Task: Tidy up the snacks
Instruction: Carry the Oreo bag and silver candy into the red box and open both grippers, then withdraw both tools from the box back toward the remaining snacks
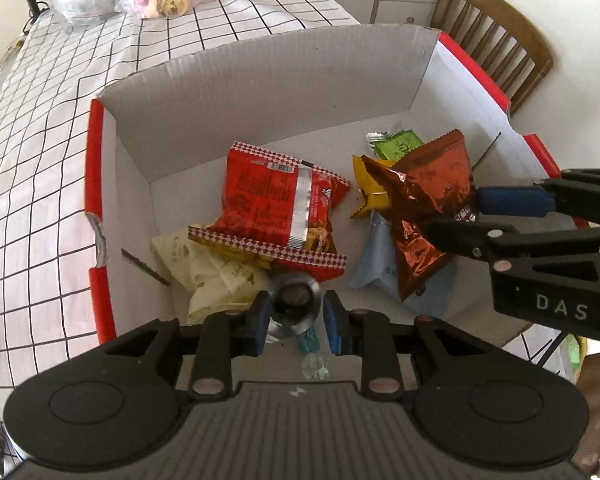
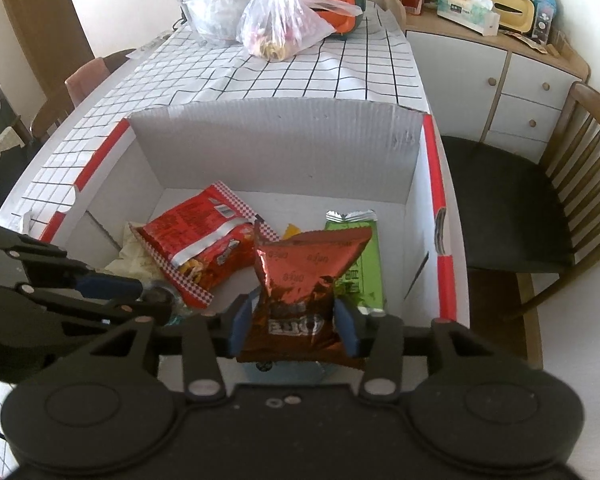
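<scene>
Hard to read what sits between the left gripper (image 1: 294,316): a small clear-wrapped snack (image 1: 294,300), pads beside it, contact unclear. Right gripper (image 2: 294,322) pinches a brown bag (image 2: 300,280) low in the box (image 2: 276,148), above the red bag (image 2: 204,240), green pack (image 2: 362,272); checked tablecloth (image 2: 300,76), chair (image 2: 560,200) beside

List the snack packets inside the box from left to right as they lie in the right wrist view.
Pale cream packet → red checkered-edge packet → brown foil packet, between the right gripper's jaws → green packet. The yellow packet and the light blue one are mostly hidden behind the brown one, so they are left out.
</scene>
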